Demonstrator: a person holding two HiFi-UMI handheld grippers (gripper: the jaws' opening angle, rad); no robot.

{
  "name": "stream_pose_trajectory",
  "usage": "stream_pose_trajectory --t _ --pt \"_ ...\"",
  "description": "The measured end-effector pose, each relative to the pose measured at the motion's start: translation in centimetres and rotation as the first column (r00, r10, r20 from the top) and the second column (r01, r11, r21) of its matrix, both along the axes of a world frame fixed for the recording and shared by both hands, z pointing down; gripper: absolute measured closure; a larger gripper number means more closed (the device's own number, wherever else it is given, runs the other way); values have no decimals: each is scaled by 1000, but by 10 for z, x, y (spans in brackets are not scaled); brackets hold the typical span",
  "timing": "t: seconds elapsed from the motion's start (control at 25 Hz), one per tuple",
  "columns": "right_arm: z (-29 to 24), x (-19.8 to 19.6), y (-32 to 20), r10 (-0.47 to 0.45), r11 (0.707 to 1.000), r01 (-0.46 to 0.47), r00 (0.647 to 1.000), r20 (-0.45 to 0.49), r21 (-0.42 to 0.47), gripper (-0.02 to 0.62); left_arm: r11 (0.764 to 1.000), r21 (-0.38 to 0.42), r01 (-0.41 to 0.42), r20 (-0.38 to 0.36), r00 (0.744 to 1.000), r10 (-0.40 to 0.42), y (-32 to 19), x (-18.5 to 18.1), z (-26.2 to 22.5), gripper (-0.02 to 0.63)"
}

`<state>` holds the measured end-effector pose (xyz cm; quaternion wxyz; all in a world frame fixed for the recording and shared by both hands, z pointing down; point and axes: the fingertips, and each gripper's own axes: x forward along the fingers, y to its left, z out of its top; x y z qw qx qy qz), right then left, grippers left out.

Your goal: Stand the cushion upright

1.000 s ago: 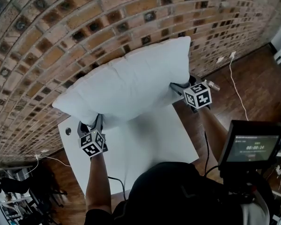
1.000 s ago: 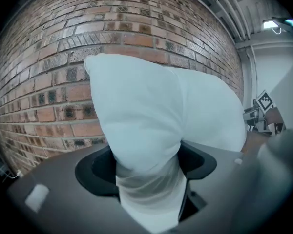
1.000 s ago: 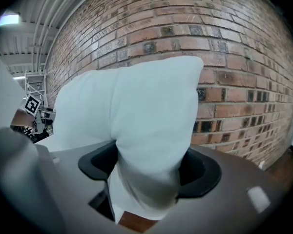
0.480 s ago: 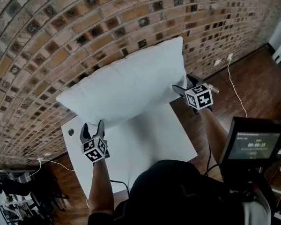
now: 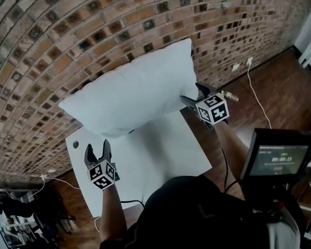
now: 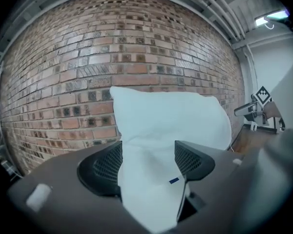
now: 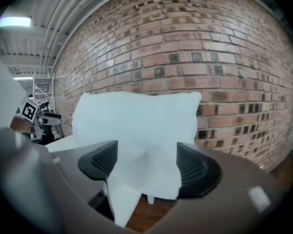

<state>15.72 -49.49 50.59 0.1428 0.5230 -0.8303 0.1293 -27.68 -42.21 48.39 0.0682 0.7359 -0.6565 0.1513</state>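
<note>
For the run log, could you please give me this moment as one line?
cushion: upright on table, against brick wall | left gripper: open, clear | right gripper: open around cushion corner

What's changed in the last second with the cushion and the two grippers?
The left gripper came off the cushion and drew back toward the person, jaws apart. The right gripper stayed at the cushion's lower right corner, and the cushion stayed upright against the brick wall.

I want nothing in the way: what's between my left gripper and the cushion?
Only bare white table. The head view shows the left gripper, jaws apart, standing clear of the cushion.
</note>
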Motion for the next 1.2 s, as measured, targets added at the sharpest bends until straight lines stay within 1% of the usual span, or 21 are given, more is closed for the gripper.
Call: stream_pose_trajectory --t 0.08,0.28,0.48,0.68,0.72,0.84,0.88,0.92,0.96,1.08,1.2 --pt "-7 -2 5 -22 1000 22 1000 6 13 210 999 30 14 0 1000 -14 11 4 -7 275" --pt "-24 -6 17 -73 996 72 997 19 51 213 999 49 22 -44 999 -20 36 17 -16 281" --pt "-41 -10 32 -83 992 81 996 22 93 215 995 98 -11 -84 996 20 61 31 -28 303" --pt "-49 -19 68 -62 993 61 998 0 105 216 990 132 -41 -139 988 60 98 28 -33 315" --pt "-52 -21 77 -50 993 49 999 2 107 216 989 140 -52 -146 987 73 107 26 -36 327" --pt "-65 -31 111 -28 993 27 1000 6 116 227 982 158 -100 -174 976 128 143 19 -43 421" --pt "-70 -36 124 -27 992 26 1000 4 120 232 981 158 -116 -188 971 145 155 16 -43 464" --pt "-75 -43 136 -26 992 26 1000 1 125 236 980 153 -129 -200 967 159 167 11 -43 547" --pt "-79 -49 148 -24 991 24 1000 -2 132 241 979 145 -141 -211 963 170 177 7 -41 600" --pt "-89 -71 188 -24 990 23 1000 1 140 247 974 145 -172 -271 940 207 207 -5 -39 600" --pt "-100 -91 225 -33 988 27 999 37 152 272 962 150 -228 -341 901 267 229 -5 -45 600"
